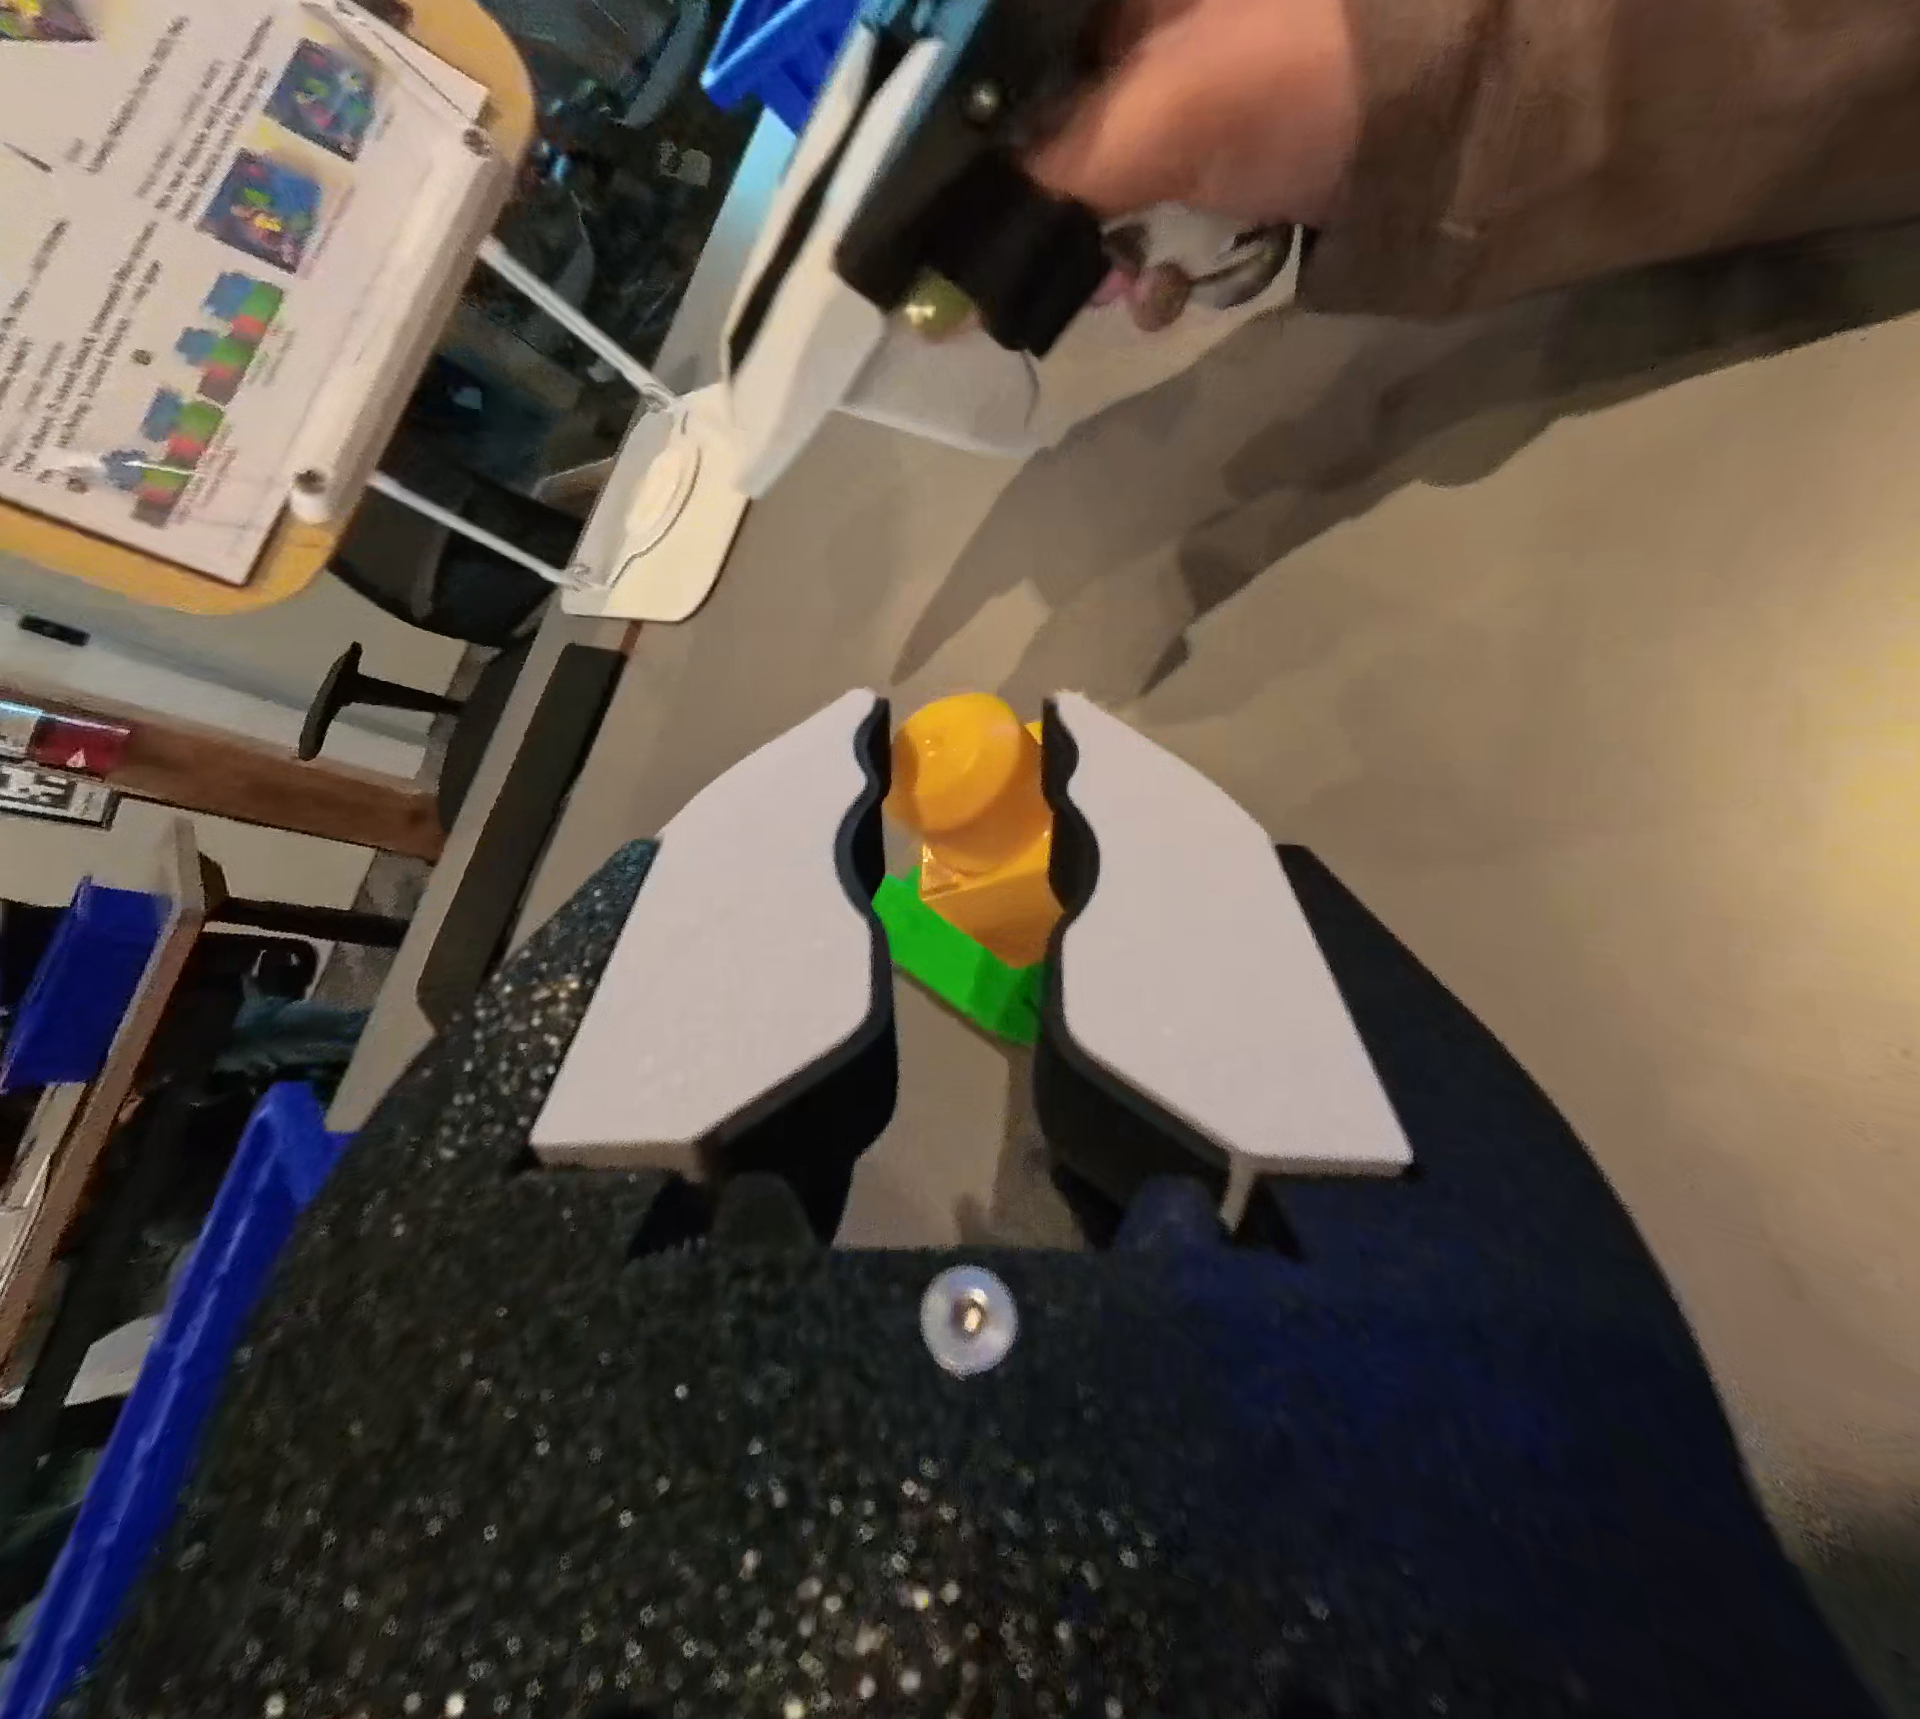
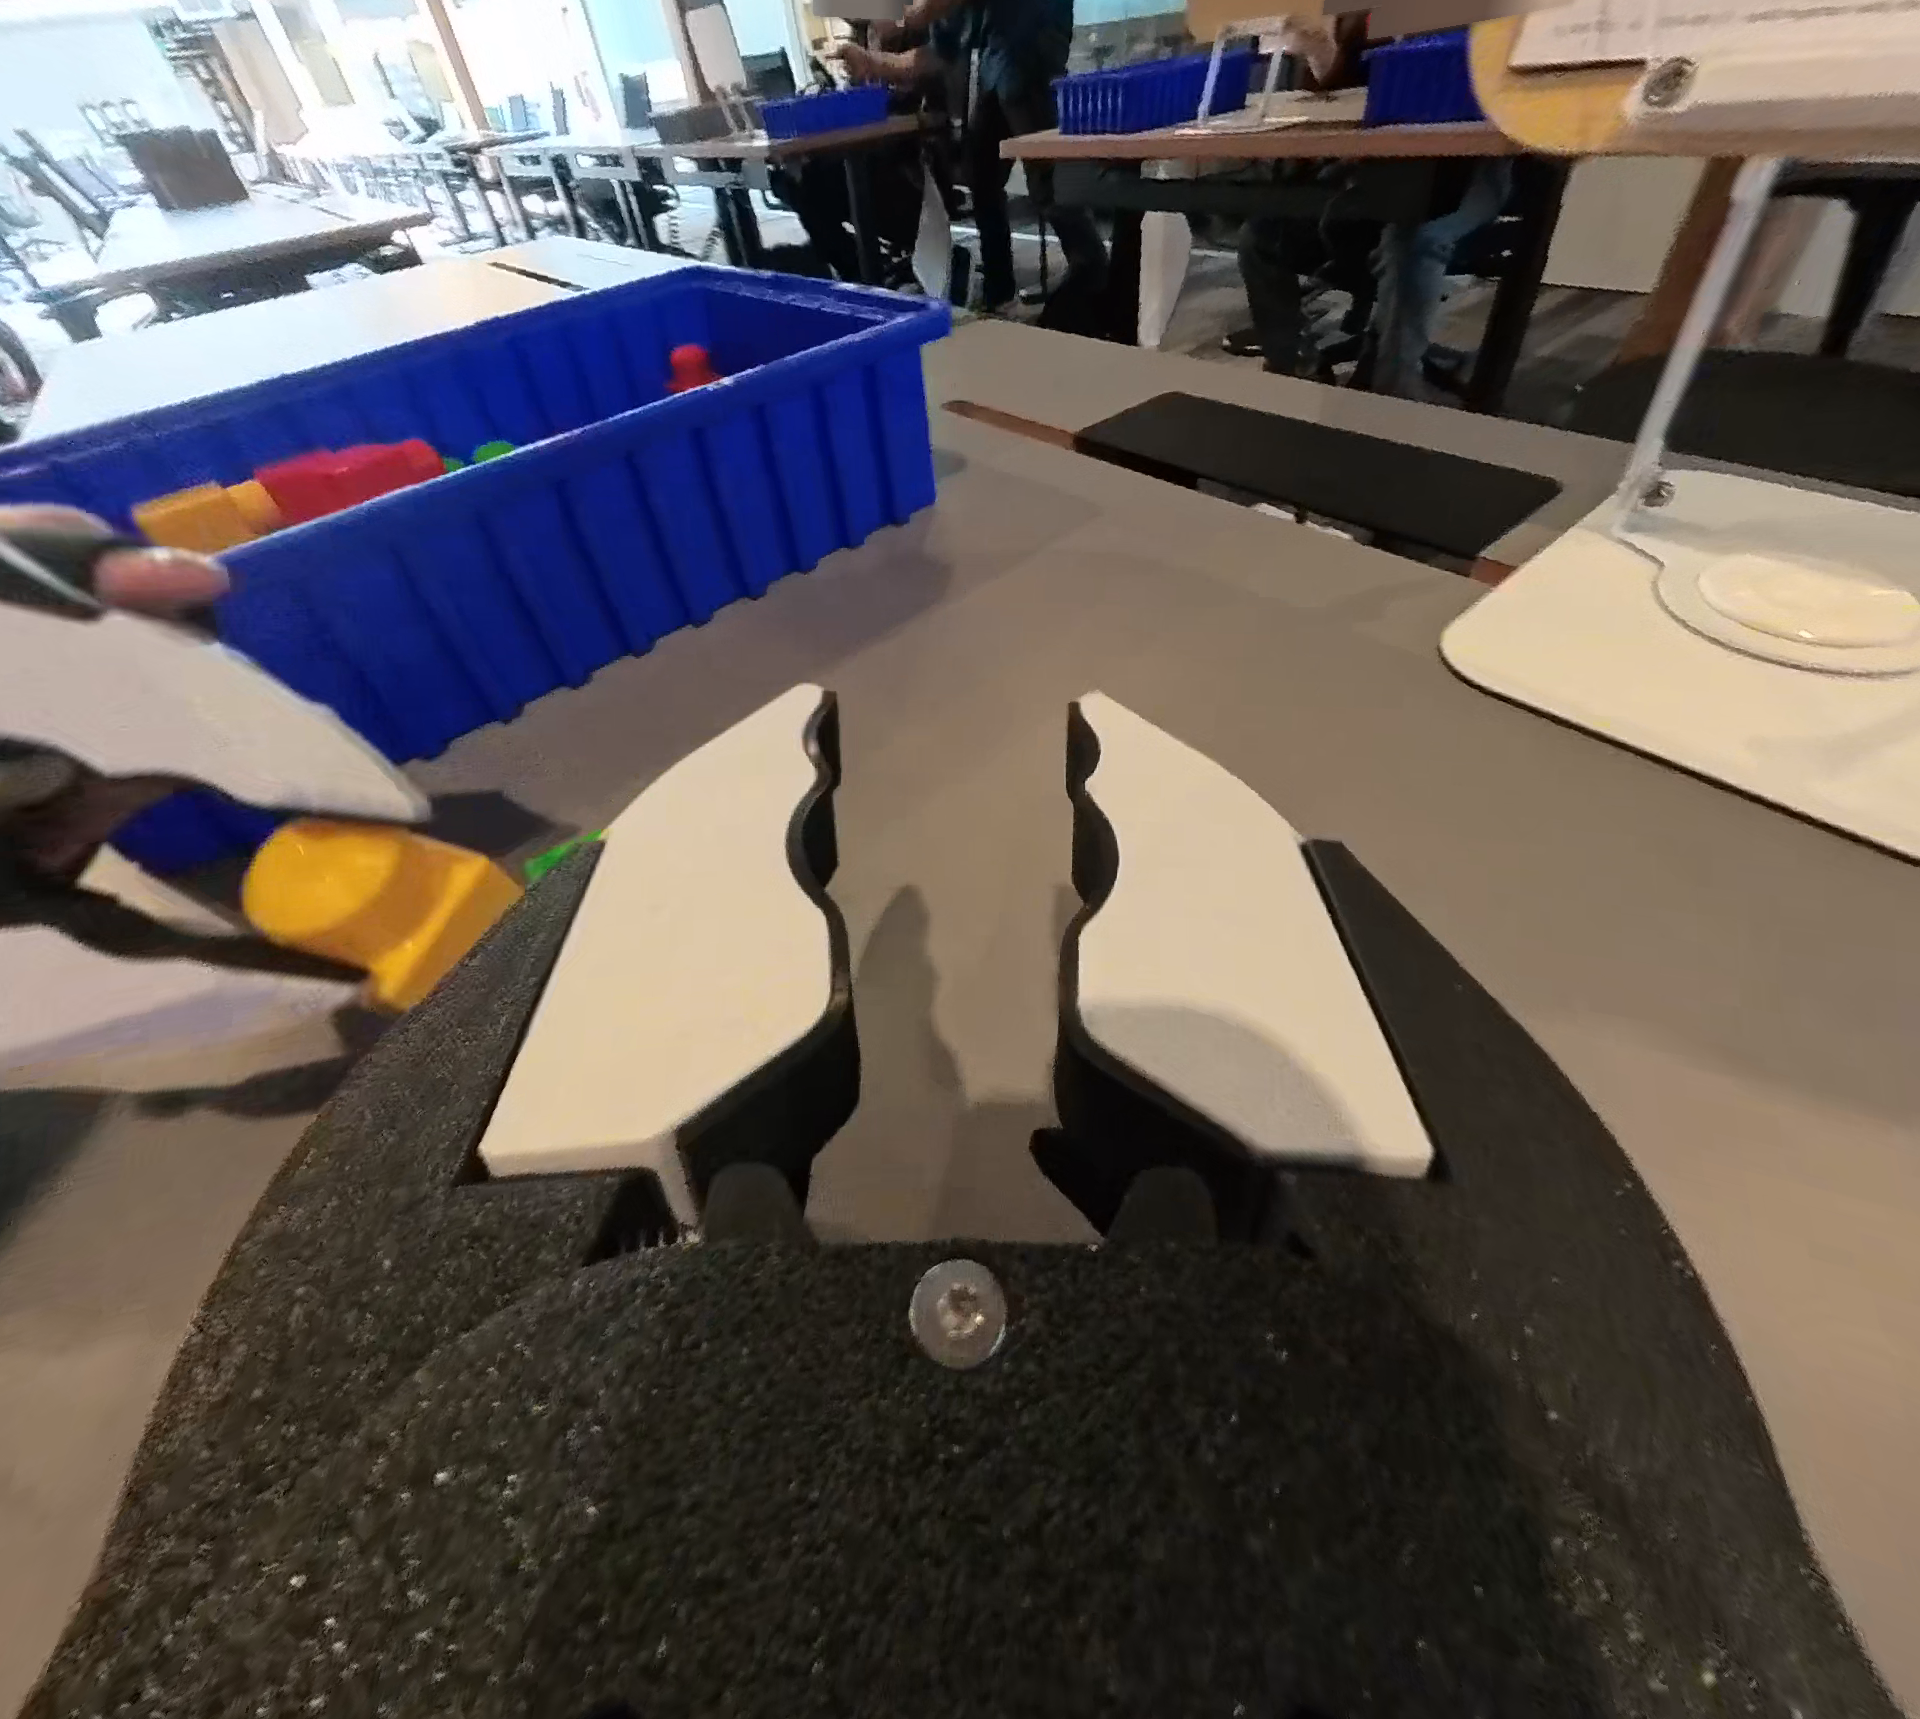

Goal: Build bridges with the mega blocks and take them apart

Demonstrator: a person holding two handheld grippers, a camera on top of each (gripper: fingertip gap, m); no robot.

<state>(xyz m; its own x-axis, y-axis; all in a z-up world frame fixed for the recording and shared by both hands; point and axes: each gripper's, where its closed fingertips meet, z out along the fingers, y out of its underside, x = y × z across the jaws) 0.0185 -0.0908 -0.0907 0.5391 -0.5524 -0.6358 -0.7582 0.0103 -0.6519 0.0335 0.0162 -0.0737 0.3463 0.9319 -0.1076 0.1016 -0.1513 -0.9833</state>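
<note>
My left gripper is shut on a yellow block that sits on a green block, held tilted over the grey table. The right wrist view shows the left gripper at the left edge with the yellow block between its fingers and a sliver of the green block behind it. My right gripper is open and empty, just above the table, to the right of the held blocks. In the left wrist view the right gripper is farther off, held by a hand.
A blue bin with red blocks, yellow blocks and green ones stands at the left. A white stand base carrying an instruction sheet is at the right. A black strip runs along the table's far edge. People sit at tables beyond.
</note>
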